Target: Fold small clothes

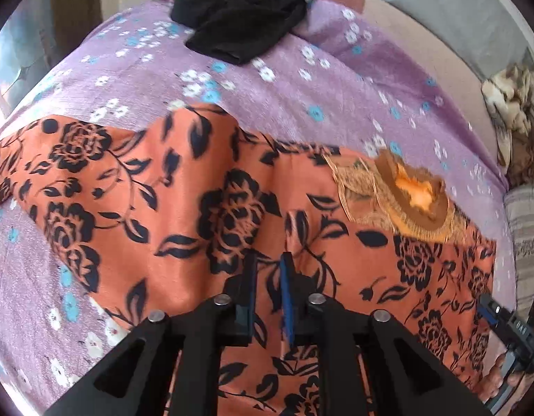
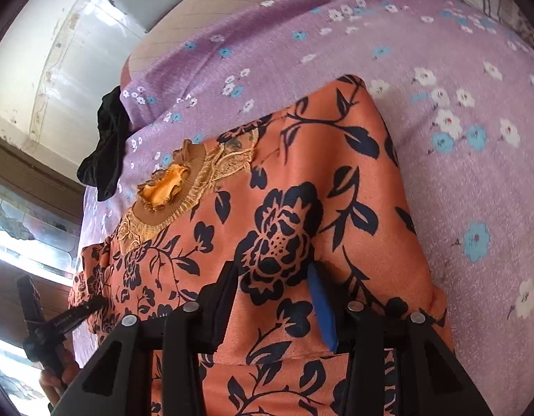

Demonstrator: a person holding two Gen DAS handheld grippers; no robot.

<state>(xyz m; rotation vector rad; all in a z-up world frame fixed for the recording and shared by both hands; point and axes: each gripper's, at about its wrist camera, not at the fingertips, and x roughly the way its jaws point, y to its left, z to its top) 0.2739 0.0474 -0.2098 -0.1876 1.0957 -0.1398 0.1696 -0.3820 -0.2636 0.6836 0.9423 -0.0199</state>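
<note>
An orange garment (image 1: 204, 187) printed with black roses lies across a purple flowered bed sheet (image 1: 301, 79). Its lace collar (image 1: 412, 194) shows at the right. My left gripper (image 1: 268, 270) is over the garment's near edge, its jaws narrow with a raised fold of the fabric pinched between them. In the right wrist view the same garment (image 2: 301, 180) bulges up between the wider-set jaws of my right gripper (image 2: 273, 277), which grip a thick fold. The collar (image 2: 169, 187) lies to the left there. The left gripper (image 2: 90, 306) meets the cloth's left edge.
A black garment (image 1: 246, 17) lies crumpled at the far side of the bed, also visible in the right wrist view (image 2: 107, 145). A brown patterned blanket (image 1: 516, 104) and a striped pillow (image 1: 527, 225) sit at the right. A person's hand (image 2: 55, 381) holds the left tool.
</note>
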